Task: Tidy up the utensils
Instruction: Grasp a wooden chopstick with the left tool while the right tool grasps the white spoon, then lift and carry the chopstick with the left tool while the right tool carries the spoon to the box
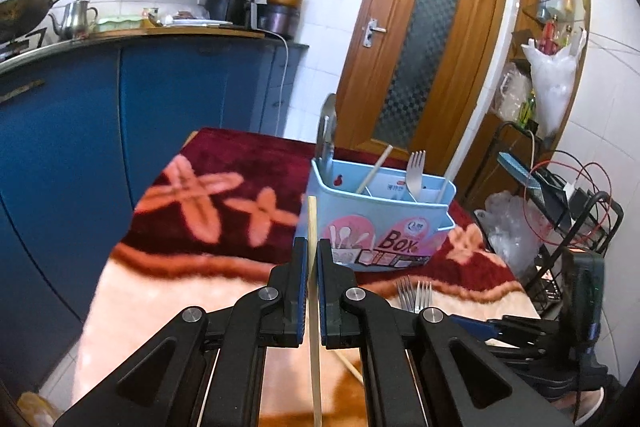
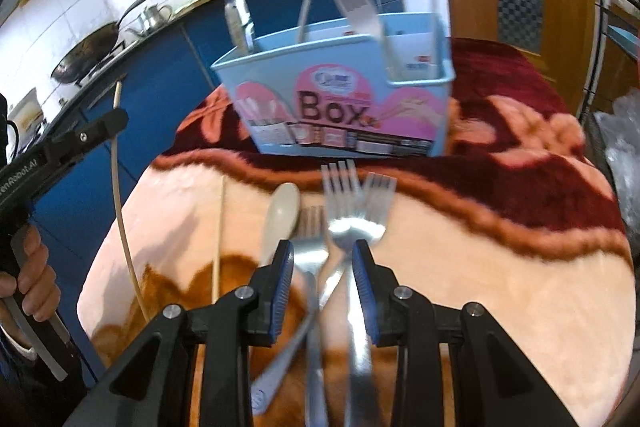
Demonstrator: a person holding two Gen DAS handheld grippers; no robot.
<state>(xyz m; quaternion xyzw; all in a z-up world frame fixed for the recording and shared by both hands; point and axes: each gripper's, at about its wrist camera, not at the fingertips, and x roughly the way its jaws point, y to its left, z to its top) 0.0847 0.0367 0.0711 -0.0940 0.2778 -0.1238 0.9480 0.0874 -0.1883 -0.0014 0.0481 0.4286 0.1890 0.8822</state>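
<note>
My left gripper is shut on a wooden chopstick, held upright above the blanket, left of and in front of the light blue utensil box. The box holds a fork, chopsticks and a spoon. In the right wrist view the left gripper holds the chopstick at left. My right gripper is open, its fingers on either side of several forks lying on the blanket before the box. A beige spoon and another chopstick lie to the left.
The table is covered by a red and peach plush blanket. Blue kitchen cabinets stand at left, a wooden door behind, and a black wire rack with cables at right.
</note>
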